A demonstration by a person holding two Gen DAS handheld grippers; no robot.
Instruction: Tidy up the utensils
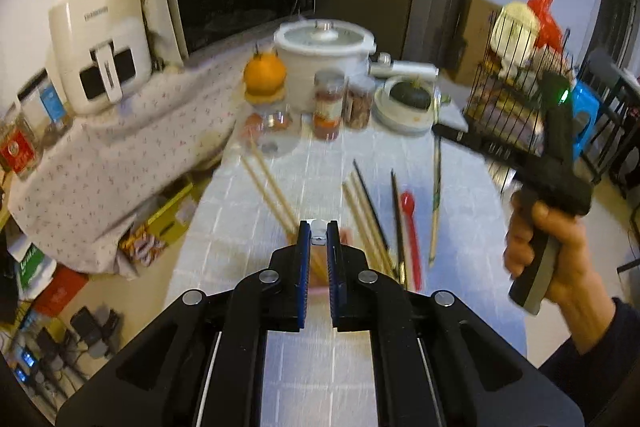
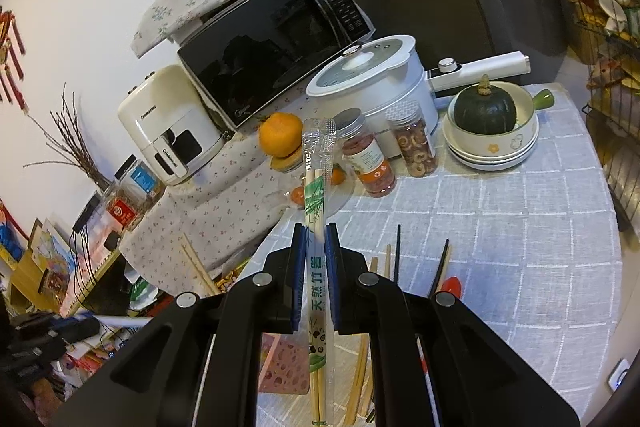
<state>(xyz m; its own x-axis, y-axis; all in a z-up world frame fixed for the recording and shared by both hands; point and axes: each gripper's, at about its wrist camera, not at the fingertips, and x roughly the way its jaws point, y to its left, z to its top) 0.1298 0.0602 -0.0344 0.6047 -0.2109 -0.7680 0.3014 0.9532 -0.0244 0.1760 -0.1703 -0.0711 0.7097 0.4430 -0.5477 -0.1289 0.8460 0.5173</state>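
Table: covered by a pale checked cloth, bearing appliances at the far side and loose utensils nearer the cameras.
Microwave: at the back, dark door, draped on top with a floral cover.
Air fryer: white, just left of the microwave, on a floral cloth.
Electric pot: white, lidded, long handle reaching right, in front of the microwave.
Wire rack: black, at the right edge of the table, holding dishes and bags.
Stacked bowls: right of the pot, with a dark green squash sitting in the top one.
Jars: two clear ones with grey lids, side by side before the pot; contents reddish and ring-shaped.
Orange fruit: left of the jars, resting on another piece.
Right gripper: clamped on a wrapped pair of bamboo chopsticks, the packet standing up past the fingertips; grasped by a hand in the left wrist view.
Left gripper: jaws drawn nearly together on a small pale, shiny tip between the pads; what the piece is cannot be told in the blur.
Loose chopsticks: wooden and black ones lying on the cloth ahead of the left gripper, roughly parallel.
Red spoon: on the cloth just right of the black chopsticks.
Pink sponge-like block: beneath the right gripper, on the cloth.
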